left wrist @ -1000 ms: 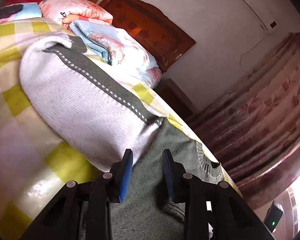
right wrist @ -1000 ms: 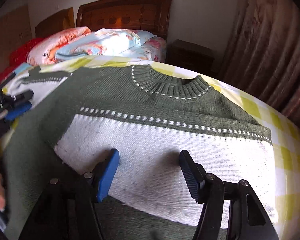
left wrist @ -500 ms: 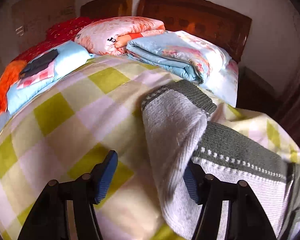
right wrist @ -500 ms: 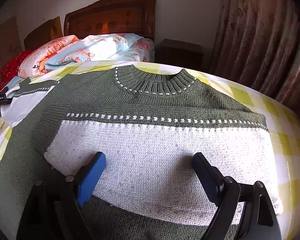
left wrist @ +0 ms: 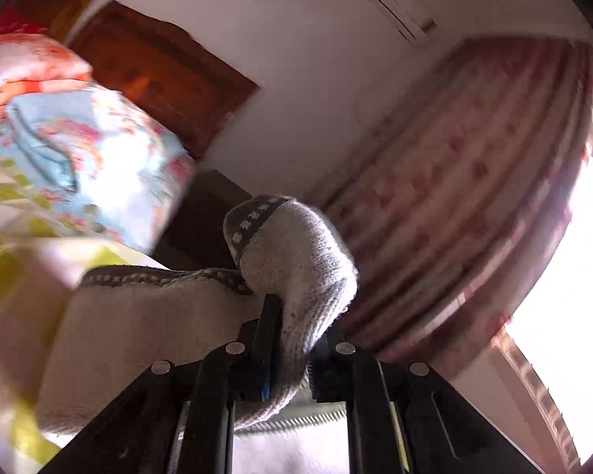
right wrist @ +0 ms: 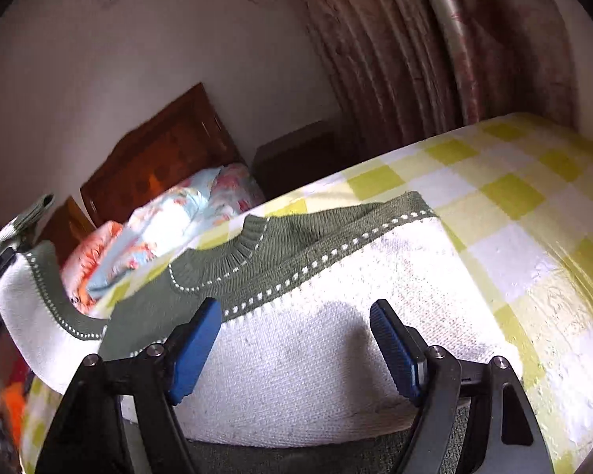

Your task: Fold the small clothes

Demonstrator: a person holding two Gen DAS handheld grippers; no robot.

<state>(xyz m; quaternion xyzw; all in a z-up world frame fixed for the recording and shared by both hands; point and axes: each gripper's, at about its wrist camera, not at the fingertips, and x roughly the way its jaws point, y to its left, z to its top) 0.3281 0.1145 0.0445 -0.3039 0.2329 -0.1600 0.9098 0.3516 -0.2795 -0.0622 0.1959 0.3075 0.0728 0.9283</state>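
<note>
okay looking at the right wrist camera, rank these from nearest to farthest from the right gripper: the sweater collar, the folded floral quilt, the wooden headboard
From the right gripper:
1. Sweater collar: just ahead, slightly left, on the sweater.
2. Folded floral quilt: beyond the collar, further left, on the bed.
3. Wooden headboard: behind the quilt, against the wall.

The sweater (right wrist: 336, 355) is white across the body and olive green at the shoulders and ribbed collar, with lines of small white dashes where the colours meet. The bed (right wrist: 533, 205) wears a sheet checked in yellow-green and white. The folded quilt (right wrist: 178, 217) is pale blue with pink flowers. The headboard (right wrist: 158, 150) is reddish-brown wood. The curtain (left wrist: 474, 197) is dusky pink with darker blossoms. The right gripper (right wrist: 296, 343) is black with blue pads.
</note>
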